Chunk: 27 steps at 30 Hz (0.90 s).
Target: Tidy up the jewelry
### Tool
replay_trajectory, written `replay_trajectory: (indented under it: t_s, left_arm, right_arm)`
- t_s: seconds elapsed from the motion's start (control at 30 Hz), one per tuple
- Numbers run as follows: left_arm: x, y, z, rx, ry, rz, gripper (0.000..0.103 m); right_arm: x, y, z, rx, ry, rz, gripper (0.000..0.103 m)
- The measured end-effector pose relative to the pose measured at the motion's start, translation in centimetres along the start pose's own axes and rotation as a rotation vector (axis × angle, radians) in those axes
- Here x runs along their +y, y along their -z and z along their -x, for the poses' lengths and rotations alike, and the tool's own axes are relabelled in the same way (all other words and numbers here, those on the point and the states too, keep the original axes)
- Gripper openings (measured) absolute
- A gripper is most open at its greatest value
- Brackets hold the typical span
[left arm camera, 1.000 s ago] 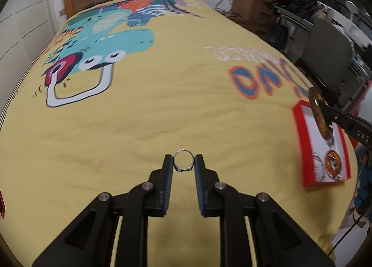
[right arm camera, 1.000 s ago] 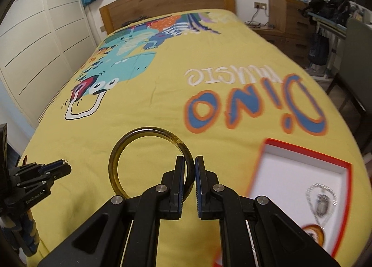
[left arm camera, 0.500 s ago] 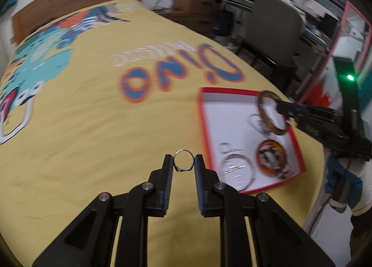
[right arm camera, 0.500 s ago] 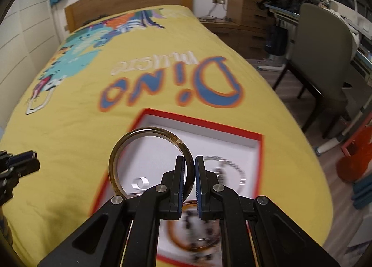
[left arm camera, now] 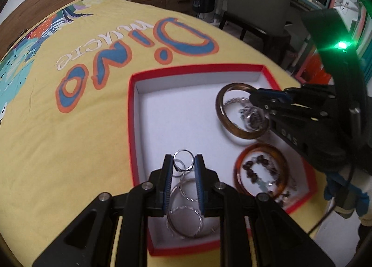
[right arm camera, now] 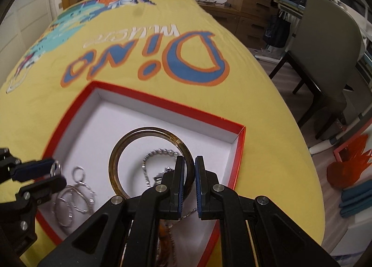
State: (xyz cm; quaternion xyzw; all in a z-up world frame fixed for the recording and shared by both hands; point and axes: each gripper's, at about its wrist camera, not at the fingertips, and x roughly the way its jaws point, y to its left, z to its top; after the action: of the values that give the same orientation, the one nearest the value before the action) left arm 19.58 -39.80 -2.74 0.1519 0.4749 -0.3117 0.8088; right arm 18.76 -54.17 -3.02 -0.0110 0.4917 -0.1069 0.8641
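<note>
Left gripper (left arm camera: pixel 183 164): pinching a small silver ring (left arm camera: pixel 183 158) above the near part of the red box (left arm camera: pixel 131 108).
Right gripper (right arm camera: pixel 187 167): clamped on a dark amber bangle (right arm camera: pixel 130 141), held over the box's white floor.
In the box: one orange bangle (left arm camera: pixel 239 169) around dark beads, two twisted silver hoops (left arm camera: pixel 183 222), one chain (right arm camera: pixel 148 157).
Around: box on the yellow bed (left arm camera: pixel 69 139); grey chair (right arm camera: pixel 325 41) beside it.

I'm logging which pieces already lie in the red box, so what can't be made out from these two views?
- Right wrist view: the orange bangle is mostly hidden behind the right gripper.
- Left wrist view: the silver hoops are partly covered by the left gripper; their number is unclear.
- Left wrist view: the beads are blurred.
- Both views: whether the brown bangle touches the red box floor.
</note>
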Motion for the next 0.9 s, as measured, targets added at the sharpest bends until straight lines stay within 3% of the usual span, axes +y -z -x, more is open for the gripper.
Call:
replay_trajectory:
  t_s: [0.43, 0.57, 0.7, 0.9]
  left_arm:
    - [1.0, 0.7, -2.0, 0.044, 0.008, 0.035, 0.018]
    - [1.1, 0.9, -1.4, 0.041, 0.016, 0.046, 0.019]
    - [0.7, 1.2, 0.4, 0.013, 0.019, 0.035, 0.026]
    - [0.4, 2.2, 4.3, -0.047, 0.004, 0.045, 0.033]
  right_arm:
    - [0.0, 0.9, -1.2, 0.004, 0.013, 0.045, 0.011]
    - [-0.5, 1.0, -0.5, -0.008, 0.005, 0.019, 0.023]
    - [-1.1, 1.2, 1.2, -0.043, -0.021, -0.029, 0.033]
    - [-1.6, 2.2, 5.2, -0.099, -0.056, -0.111, 0.041]
